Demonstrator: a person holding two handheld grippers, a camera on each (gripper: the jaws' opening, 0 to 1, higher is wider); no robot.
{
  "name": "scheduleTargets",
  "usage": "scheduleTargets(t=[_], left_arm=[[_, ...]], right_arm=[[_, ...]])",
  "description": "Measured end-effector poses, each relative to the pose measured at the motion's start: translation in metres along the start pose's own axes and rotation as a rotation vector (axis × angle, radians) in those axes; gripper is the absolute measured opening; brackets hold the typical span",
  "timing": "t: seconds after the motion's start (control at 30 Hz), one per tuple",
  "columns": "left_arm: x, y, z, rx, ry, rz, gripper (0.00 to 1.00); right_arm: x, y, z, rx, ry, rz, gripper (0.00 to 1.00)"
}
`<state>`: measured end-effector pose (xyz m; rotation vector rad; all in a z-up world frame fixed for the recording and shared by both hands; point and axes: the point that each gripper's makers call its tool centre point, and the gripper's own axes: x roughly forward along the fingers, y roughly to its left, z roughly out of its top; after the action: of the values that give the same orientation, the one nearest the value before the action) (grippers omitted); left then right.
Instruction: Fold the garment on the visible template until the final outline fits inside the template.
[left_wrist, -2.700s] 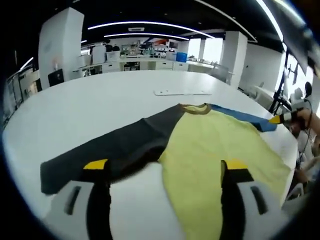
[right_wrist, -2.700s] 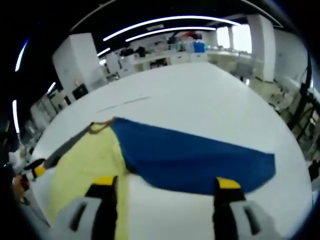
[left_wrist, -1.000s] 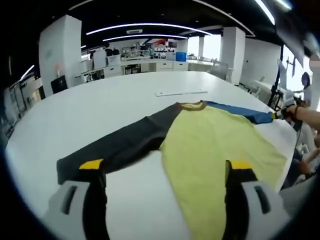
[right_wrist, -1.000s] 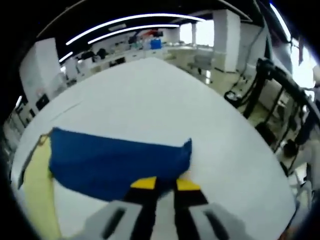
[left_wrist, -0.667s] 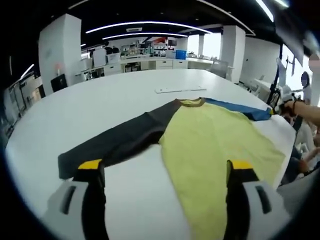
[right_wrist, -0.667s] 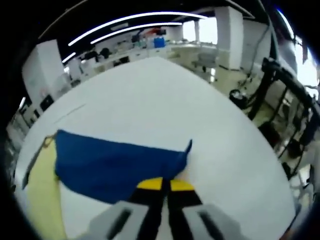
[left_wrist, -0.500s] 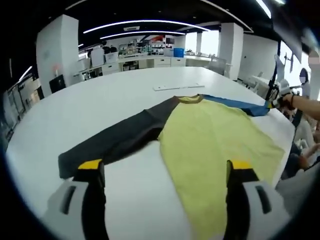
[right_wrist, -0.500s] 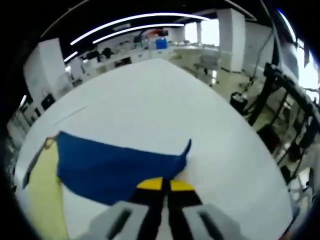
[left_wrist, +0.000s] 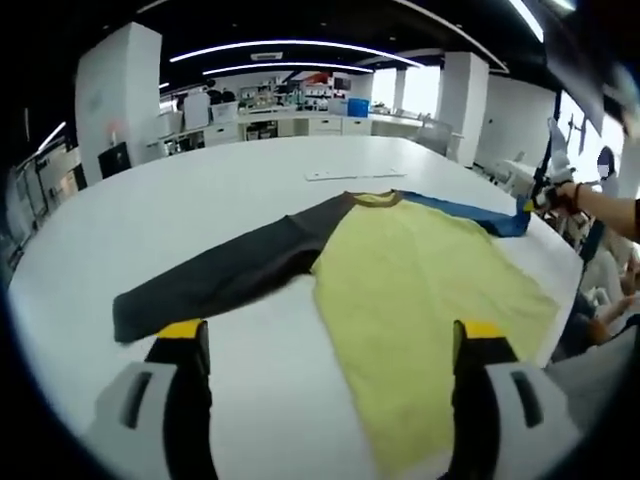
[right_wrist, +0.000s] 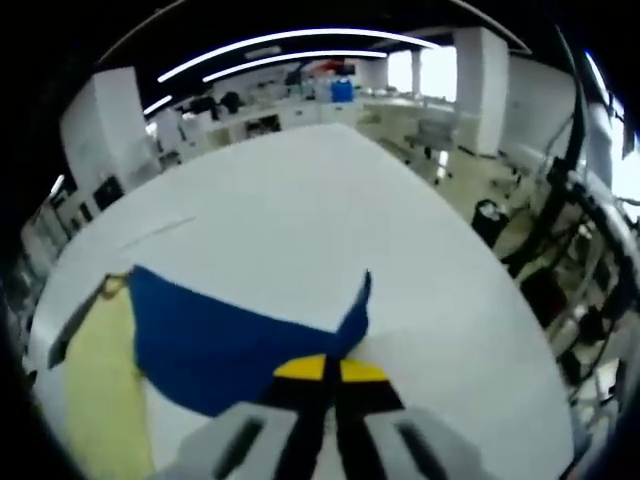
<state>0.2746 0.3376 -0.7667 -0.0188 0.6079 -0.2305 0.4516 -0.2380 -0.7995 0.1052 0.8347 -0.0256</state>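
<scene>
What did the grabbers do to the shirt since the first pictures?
The right gripper, open at first, closed on the end of the blue sleeve and is lifting it off the white table. The left gripper stayed open, and the dark sleeve and yellow body stayed flat.

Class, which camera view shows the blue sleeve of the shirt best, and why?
The right gripper view: the blue sleeve lies large just ahead, its cuff pinched in the shut right gripper. The left gripper view shows it as a thin far strip.
</scene>
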Motion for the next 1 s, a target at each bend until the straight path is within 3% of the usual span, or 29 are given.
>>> scheduleTargets(t=[0.1, 0.37, 0.6, 1.0], left_arm=[[-0.004, -0.002, 0.005, -0.004, -0.027, -0.005, 0.99], [-0.014, -0.008, 0.006, -0.017, -0.032, -0.025, 0.99], [-0.017, -0.011, 0.0, -0.041, -0.038, -0.036, 0.99], [-0.02, -0.012, -0.008, -0.038, -0.025, -0.044, 0.99]], right_arm=[[-0.001, 0.012, 0.004, -0.017, 0.003, 0.009, 0.0], [0.007, 0.042, 0.018, -0.05, 0.011, 0.051, 0.0], [0.002, 0.084, 0.022, -0.125, 0.026, 0.101, 0.0], [0.016, 0.132, 0.044, -0.22, 0.028, 0.167, 0.0]])
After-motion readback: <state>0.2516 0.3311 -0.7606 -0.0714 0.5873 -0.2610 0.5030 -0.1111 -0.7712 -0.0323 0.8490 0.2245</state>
